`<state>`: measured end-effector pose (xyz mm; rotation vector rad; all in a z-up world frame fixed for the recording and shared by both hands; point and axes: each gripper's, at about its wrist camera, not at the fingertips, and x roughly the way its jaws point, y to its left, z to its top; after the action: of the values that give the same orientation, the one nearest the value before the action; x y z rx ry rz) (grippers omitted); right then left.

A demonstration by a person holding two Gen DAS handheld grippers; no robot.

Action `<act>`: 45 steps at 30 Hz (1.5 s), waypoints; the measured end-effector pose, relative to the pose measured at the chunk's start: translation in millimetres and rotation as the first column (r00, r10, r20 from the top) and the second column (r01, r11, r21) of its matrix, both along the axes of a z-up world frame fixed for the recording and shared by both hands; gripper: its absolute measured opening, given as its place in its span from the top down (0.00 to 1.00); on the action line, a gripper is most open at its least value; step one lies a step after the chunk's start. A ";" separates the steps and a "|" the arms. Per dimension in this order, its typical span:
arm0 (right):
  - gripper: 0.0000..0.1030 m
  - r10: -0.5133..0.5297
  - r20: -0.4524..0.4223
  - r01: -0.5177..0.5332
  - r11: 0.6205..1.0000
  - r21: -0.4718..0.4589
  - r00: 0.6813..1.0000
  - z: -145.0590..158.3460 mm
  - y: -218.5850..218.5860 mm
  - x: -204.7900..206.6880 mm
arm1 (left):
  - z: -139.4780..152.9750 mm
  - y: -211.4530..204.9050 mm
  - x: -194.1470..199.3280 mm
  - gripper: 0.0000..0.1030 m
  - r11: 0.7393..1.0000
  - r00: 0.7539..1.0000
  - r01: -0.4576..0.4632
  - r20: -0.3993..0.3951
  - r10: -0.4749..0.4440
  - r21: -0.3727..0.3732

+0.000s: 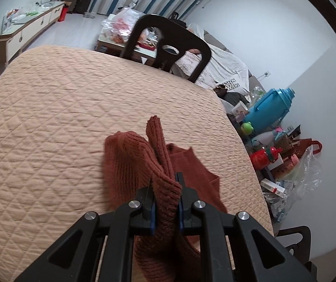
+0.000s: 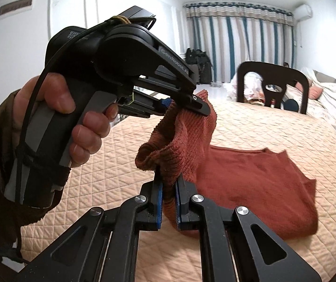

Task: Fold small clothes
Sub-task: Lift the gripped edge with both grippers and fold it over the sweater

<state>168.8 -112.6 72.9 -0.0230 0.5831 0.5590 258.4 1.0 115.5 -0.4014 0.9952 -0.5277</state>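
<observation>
A small rust-red knitted garment lies partly on the peach quilted table cover, with one end lifted off it. My left gripper is shut on a bunched ribbed fold of the rust-red garment, which sticks up past the fingers. My right gripper is shut on another fold of the same lifted end. In the right wrist view the left gripper appears close ahead, held by a hand in a brown sleeve, pinching the cloth's upper edge. The flat part spreads to the right.
A dark chair stands at the table's far edge. Right of the table sits clutter: a blue thermos, a red bottle, boxes and plastic bags. A covered sofa, a low cabinet and striped curtains lie beyond.
</observation>
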 end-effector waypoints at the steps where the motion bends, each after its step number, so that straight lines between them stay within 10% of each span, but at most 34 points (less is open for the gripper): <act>1: 0.92 -0.007 -0.002 0.007 1.000 0.007 1.000 0.4 -5.1 -0.8 | 0.8 -5.7 0.5 0.85 1.000 1.000 0.004 0.001 -0.004 0.001; 36: 0.92 -0.162 -0.231 0.206 0.962 0.181 0.959 -31.8 -154.7 30.3 | -43.6 -175.1 33.1 0.84 0.973 0.983 0.166 -0.100 -0.151 0.163; 45: 0.92 -0.199 -0.278 0.256 0.948 0.189 0.940 -37.1 -167.4 28.1 | -48.5 -186.1 36.2 0.70 0.974 0.980 0.186 -0.102 -0.173 0.131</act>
<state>196.9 -280.0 35.8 0.3309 0.7603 0.3988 294.6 -185.2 67.0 -0.2116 1.1558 -0.6028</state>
